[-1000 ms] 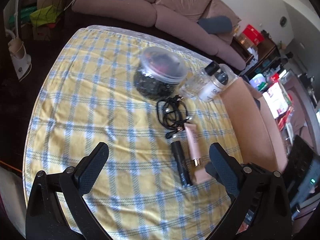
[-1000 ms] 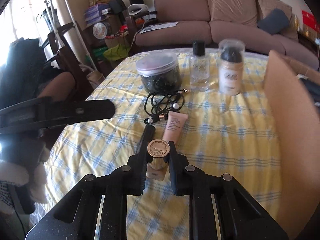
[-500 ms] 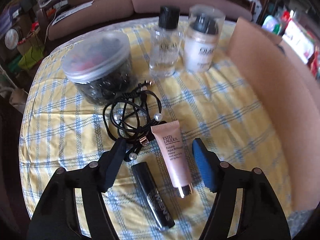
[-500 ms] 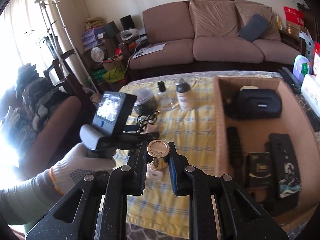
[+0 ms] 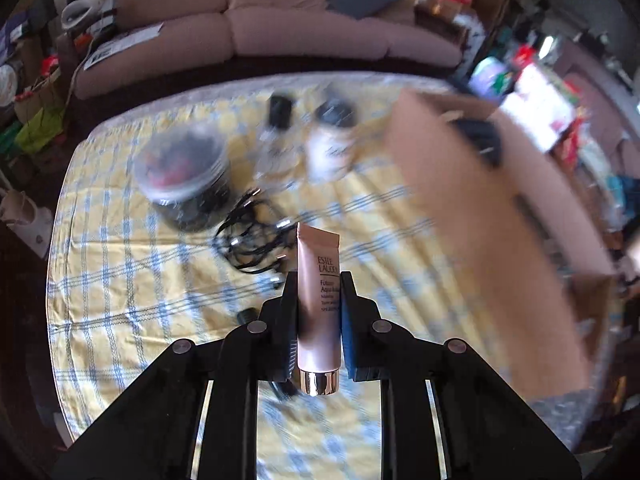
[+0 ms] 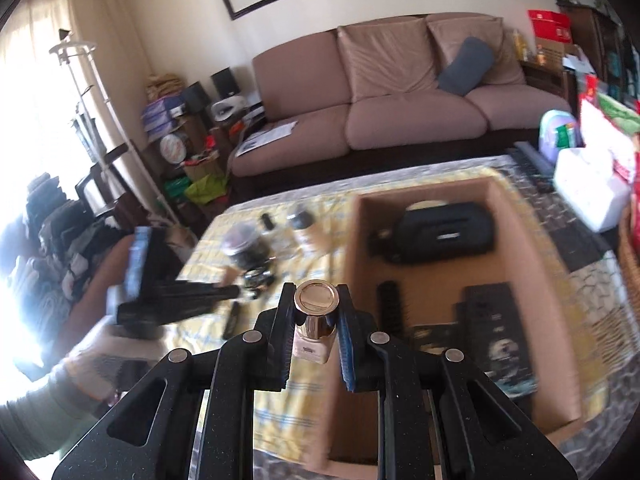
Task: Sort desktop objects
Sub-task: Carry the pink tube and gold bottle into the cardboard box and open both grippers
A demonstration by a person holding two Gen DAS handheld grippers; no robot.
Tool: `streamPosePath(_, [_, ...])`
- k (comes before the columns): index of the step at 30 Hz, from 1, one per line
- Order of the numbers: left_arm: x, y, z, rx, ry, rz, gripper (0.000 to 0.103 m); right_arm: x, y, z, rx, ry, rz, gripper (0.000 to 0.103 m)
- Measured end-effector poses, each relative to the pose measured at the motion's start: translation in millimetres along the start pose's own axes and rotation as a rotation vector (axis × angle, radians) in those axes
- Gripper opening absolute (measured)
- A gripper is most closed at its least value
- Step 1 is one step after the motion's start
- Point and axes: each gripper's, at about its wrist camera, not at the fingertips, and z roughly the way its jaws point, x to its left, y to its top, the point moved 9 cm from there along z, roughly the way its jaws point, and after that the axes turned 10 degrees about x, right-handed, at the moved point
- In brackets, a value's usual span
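A pink cosmetic tube (image 5: pixel 318 256) with a silver cap stands between the pads of my left gripper (image 5: pixel 318 280). Its jaws are closing tight on the tube's sides, and the tube hangs above the yellow checked tablecloth (image 5: pixel 120 280). My right gripper (image 6: pixel 315 291) is shut on a small gold-capped bottle (image 6: pixel 312 346), held in the air by the left wall of the open cardboard box (image 6: pixel 420 191). In the right wrist view a gloved hand (image 6: pixel 92 348) carries the left gripper (image 6: pixel 180 292) over the table.
On the cloth stand a lidded jar of black hair ties (image 5: pixel 184 176), a clear bottle (image 5: pixel 276 136) and a cream bottle (image 5: pixel 332 140), with tangled black cords (image 5: pixel 248 248) in front. The box holds a black pouch (image 6: pixel 444 232), a comb (image 6: pixel 390 304) and dark boxes (image 6: pixel 496 332). A sofa (image 6: pixel 400 120) stands behind.
My left gripper went from wide open to shut on the pink tube and lifted it off the cloth. My right gripper rose and moved right to the box, still holding the bottle.
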Motion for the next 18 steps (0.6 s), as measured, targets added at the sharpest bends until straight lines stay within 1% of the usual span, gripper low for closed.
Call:
streamPosePath(3, [-23,10,-29,-0.031,-0.08,0.014,0.017,-29,6,-1,0.03,-0.015,0.031,0.019])
streamPosePath(4, [-32,15,-36,-0.036,-0.113,0.015,0.017,-38,8,3,0.047,-0.019,0.037,0.019])
streamPosePath(5, [-47,19,-45,-0.042,-0.161,0.016,0.017,-43,9,8,0.064,-0.019,0.039,0.019])
streamPosePath(7, [-70,29,-55,-0.044,-0.225,0.024,0.017,-53,11,25,0.11,-0.037,0.037,0.019])
streamPosePath(9, [-93,38,-57,-0.035,-0.271,0.032,0.017,-64,17,49,0.156,-0.058,0.02,0.019])
streamPosePath(11, [-118,51,-49,-0.015,-0.304,0.041,0.017,-73,18,68,0.197,-0.081,0.013,0.019])
streamPosePath(12, [-128,56,-45,-0.004,-0.315,0.041,0.017,-82,17,82,0.231,-0.096,0.016,0.019])
streamPosePath(15, [-159,72,-22,0.044,-0.358,0.027,0.017,-107,14,115,0.315,-0.123,0.037,0.018])
streamPosePath(18, [-178,85,5,0.094,-0.379,-0.016,0.017,-127,11,137,0.362,-0.108,0.08,0.018])
